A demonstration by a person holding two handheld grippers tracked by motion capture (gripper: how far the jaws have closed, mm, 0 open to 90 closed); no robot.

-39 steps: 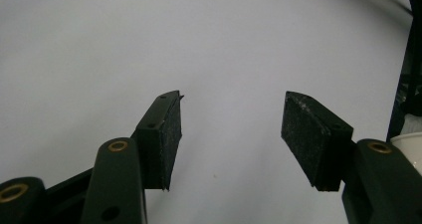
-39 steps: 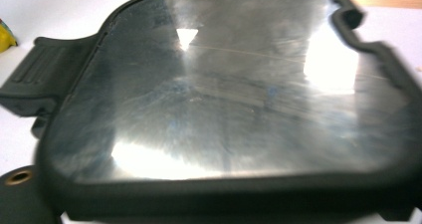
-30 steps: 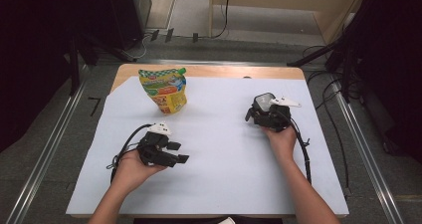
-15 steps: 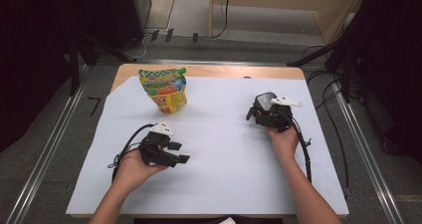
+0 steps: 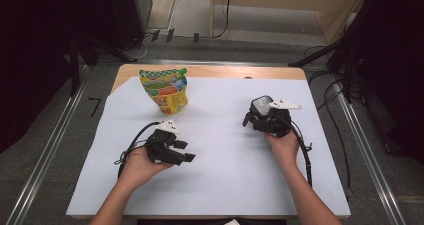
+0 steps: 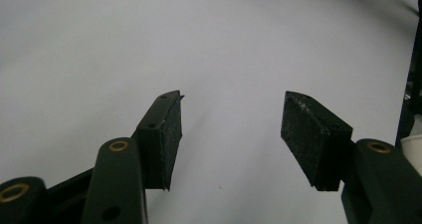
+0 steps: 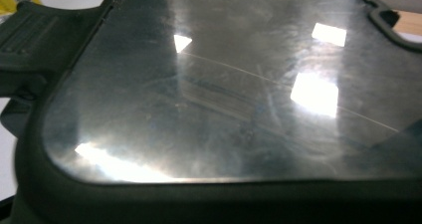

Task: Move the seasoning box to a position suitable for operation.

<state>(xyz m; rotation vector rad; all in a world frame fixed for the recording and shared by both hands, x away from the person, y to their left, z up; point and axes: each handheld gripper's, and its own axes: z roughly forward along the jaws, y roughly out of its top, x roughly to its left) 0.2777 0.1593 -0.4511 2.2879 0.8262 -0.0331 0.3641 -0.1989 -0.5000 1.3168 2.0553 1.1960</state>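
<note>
We figure crinkly yellow-green snack pouch [image 5: 166,91] light, floppy; grab top seam. Left tongs [image 6: 231,134] half-open, empty; right tongs [image 5: 264,116] state unclear.

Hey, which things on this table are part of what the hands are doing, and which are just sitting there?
In use:
left hand-held gripper, jaws open, empty
right hand-held gripper
glossy dark panel close in front of it

Lying about:
colourful pouch, standing untouched
white sheet

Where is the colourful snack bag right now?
In the high view, the snack bag stands upright near the table's far left edge, on the white sheet, beyond the left gripper and apart from it.
</note>
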